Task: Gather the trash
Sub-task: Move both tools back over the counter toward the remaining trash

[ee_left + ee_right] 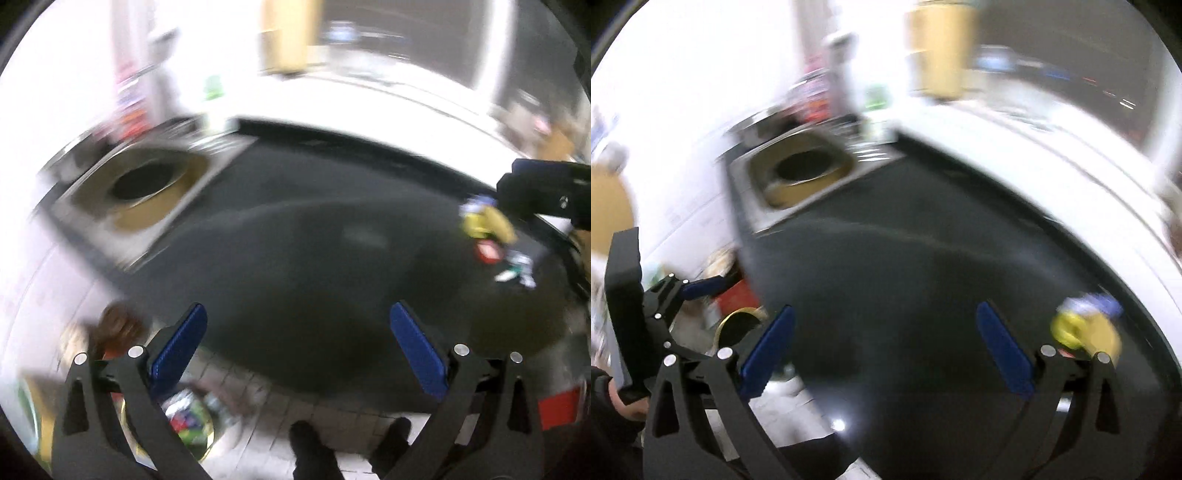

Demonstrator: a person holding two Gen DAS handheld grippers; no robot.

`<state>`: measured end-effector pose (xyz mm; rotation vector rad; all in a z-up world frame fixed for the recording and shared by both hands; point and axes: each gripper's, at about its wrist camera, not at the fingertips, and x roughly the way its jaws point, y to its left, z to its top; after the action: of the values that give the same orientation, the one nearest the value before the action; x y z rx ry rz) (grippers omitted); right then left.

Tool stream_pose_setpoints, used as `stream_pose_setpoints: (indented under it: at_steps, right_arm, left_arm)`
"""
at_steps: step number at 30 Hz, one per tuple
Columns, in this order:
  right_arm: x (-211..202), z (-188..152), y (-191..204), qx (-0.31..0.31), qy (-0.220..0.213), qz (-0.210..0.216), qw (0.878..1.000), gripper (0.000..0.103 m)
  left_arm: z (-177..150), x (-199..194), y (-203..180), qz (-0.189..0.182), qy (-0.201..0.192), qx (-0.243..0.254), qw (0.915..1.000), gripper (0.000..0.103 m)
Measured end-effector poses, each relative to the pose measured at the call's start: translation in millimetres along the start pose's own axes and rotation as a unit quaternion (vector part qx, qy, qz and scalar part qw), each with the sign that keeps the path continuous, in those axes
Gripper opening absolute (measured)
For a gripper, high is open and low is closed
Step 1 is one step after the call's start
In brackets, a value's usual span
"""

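Trash [487, 225] looks like crumpled wrappers on the dark tabletop [314, 229], far right: light, soft, crinkly, so pinch a bunched fold. Both the left gripper [297, 347] and right gripper [884, 350] have jaws wide apart, empty.

Left gripper [297, 334]: jaws spread wide, blue pads [177, 345] bare, nothing held. Right gripper [884, 338]: jaws spread wide, likewise empty. Hand [626, 404] grips left gripper's handle, seen in right wrist view

Crumpled wrappers [491, 236] on dark countertop [314, 229]
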<state>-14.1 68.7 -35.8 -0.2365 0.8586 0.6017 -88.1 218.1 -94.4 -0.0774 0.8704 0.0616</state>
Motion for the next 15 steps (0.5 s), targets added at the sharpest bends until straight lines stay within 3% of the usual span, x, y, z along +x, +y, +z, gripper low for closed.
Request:
stream_pose_setpoints:
  at_steps: [3,7,10,15]
  right_arm:
    - [-39,-25,-68,0.063,-0.018,-0.053,0.996,0.095]
    - [-84,-71,-140,0.143,-0.027,-0.118,0.982,0.095]
    - [-108,-105,-172,0.183,-0.028,-0.144,0.972,0.095]
    - [-130,-145,-201,0.224,-0.025,-0.164,0.961,0.095]
  left_arm:
    - [26,11,-62,-0.045,0.002,0.057,0.9973,0.096]
    - [48,23,-137,-0.096,0.007,0.116,0.9886,0.096]
    - [48,24,-192,-0.114,0.009,0.160,0.9804,0.096]
    - [49,27,-236,-0.133,0.017,0.191,0.9725,0.096]
